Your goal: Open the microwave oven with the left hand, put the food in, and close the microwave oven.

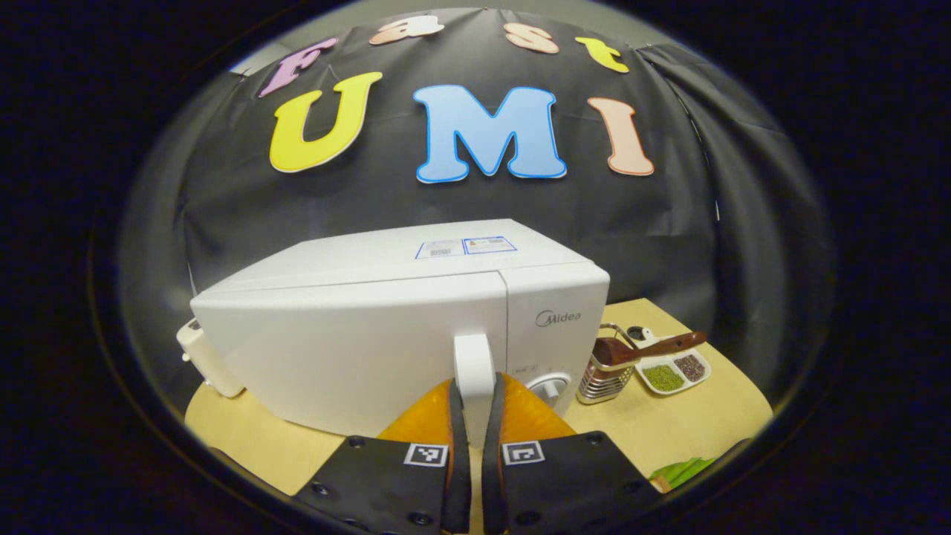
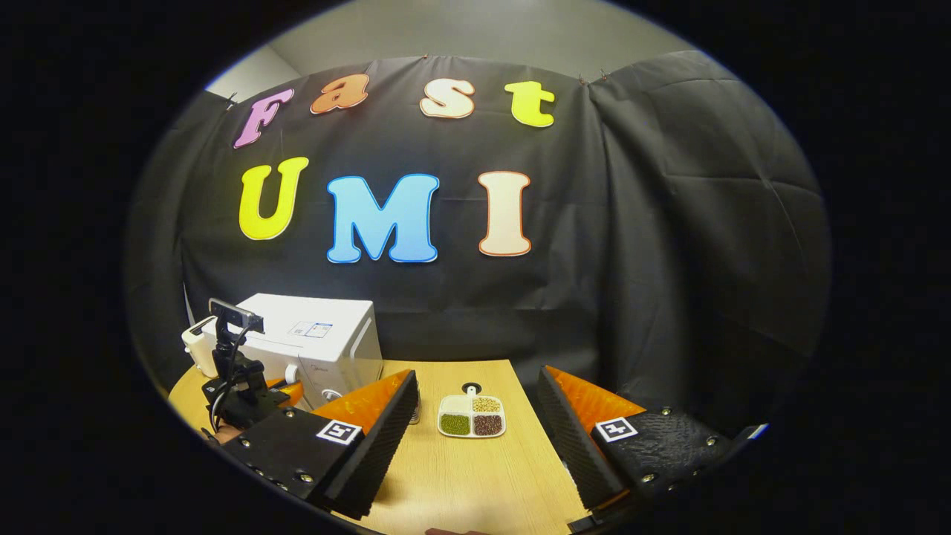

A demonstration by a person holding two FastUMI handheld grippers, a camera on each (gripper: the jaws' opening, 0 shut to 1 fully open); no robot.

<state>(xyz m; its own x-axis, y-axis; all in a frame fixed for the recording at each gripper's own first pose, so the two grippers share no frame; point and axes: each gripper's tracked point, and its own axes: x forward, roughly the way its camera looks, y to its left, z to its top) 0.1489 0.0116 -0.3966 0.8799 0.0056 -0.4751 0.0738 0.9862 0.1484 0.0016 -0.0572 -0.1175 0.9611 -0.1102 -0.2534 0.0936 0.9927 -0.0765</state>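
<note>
The left tool (image 1: 473, 416) is clamped on the microwave's upright door handle (image 1: 474, 368), one finger on each side of it, pressing in. The handle's long axis runs top to bottom, straight ahead of the tool, at the door's right edge next to the control panel with its dial (image 1: 550, 386). The microwave (image 1: 386, 327) stands toward the table's back left corner, its door shut. The pull to come will, I'd say, swing the door out on its left side.

The right tool (image 2: 475, 431) hangs with its fingers wide apart over the wooden table (image 2: 475, 475), holding nothing; a small divided dish of grains (image 2: 471, 416) lies ahead of it near the back edge. A metal holder with a wooden spoon (image 1: 617, 364) stands just right of the microwave.
</note>
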